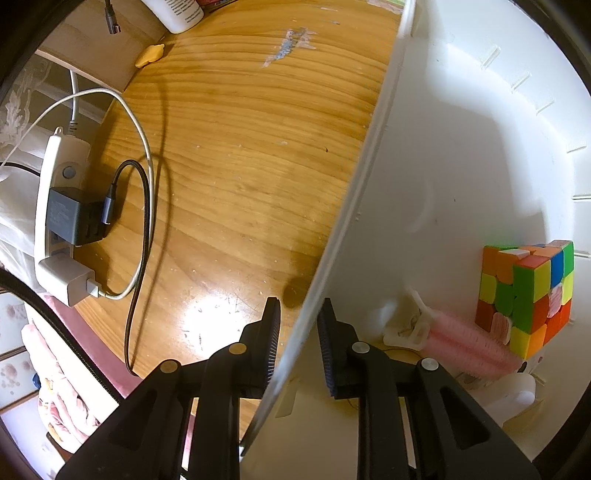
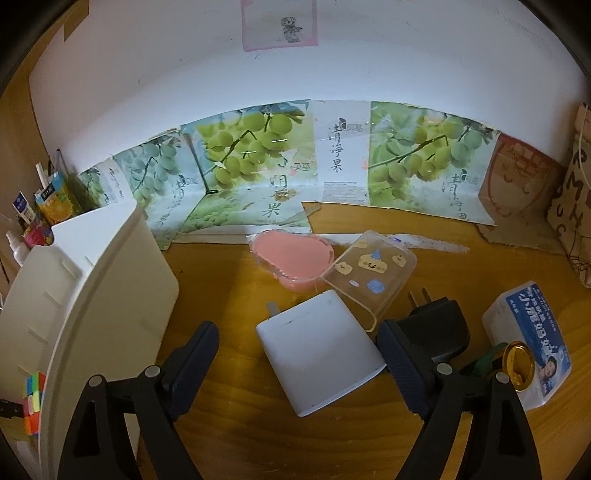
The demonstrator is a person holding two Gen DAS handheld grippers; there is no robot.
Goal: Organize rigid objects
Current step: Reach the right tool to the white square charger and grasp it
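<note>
My left gripper [image 1: 297, 314] is shut on the rim of a white plastic bin [image 1: 369, 155], one finger outside and one inside. Inside the bin lie a multicoloured puzzle cube [image 1: 526, 297] and a pink hair roller [image 1: 465, 343]. In the right wrist view the bin [image 2: 92, 288] stands at the left with the cube [image 2: 34, 402] showing in it. My right gripper [image 2: 299, 347] is open and empty, its fingers on either side of a white charger block [image 2: 319, 350] on the wooden desk. A black plug adapter [image 2: 436, 328], a clear phone case [image 2: 369, 273] and a pink case [image 2: 291, 262] lie beyond.
A white-blue box [image 2: 532, 343] with a gold ring [image 2: 517, 365] sits at the right. Fruit-print cardboard [image 2: 258, 166] lines the back wall. In the left wrist view a power strip [image 1: 55, 206] with chargers and cables [image 1: 140, 236] lies at the desk's left edge, with a white bottle [image 1: 177, 14] beyond.
</note>
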